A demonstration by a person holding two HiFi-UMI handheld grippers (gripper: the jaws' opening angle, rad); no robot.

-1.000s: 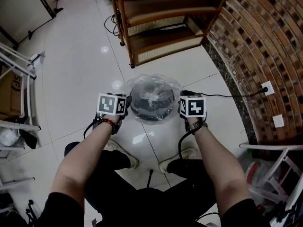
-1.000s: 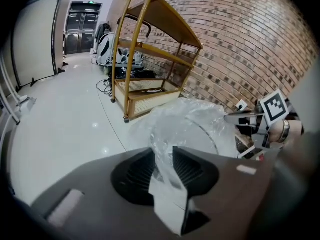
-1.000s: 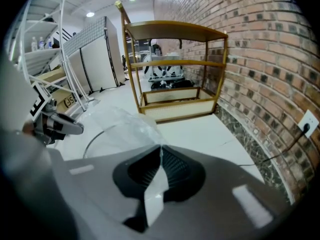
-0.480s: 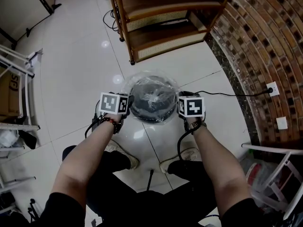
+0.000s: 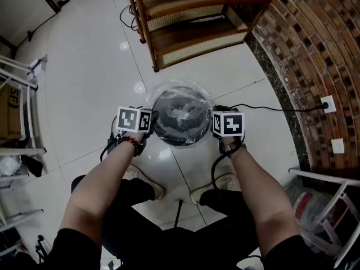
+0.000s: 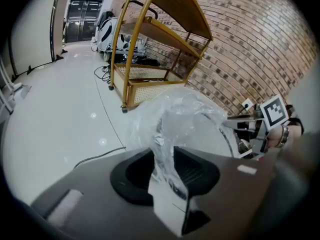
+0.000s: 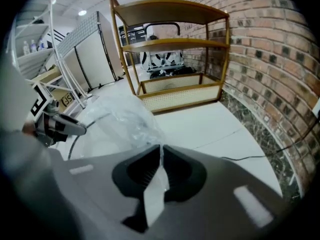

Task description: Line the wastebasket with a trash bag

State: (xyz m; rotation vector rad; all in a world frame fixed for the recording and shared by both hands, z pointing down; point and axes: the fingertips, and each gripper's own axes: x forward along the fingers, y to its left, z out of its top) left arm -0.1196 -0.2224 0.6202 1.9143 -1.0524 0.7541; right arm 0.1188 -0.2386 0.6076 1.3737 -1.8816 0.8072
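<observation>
Between the jaws of my left gripper (image 6: 163,153) and right gripper (image 7: 161,149), trash bag (image 5: 183,111) film pinched each side; wastebasket (image 5: 167,134) sits midway, just below, equally near both; bag mouth spans it left-right.

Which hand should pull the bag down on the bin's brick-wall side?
Right. The right gripper sits at that side of the wastebasket, pinching the trash bag; the left gripper holds the opposite edge.

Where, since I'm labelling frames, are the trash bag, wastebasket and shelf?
trash bag (image 6: 186,115): left gripper view, crumpled clear film.
wastebasket (image 5: 169,133): head view, dark near wall.
shelf (image 7: 175,11): right gripper view, top board.
</observation>
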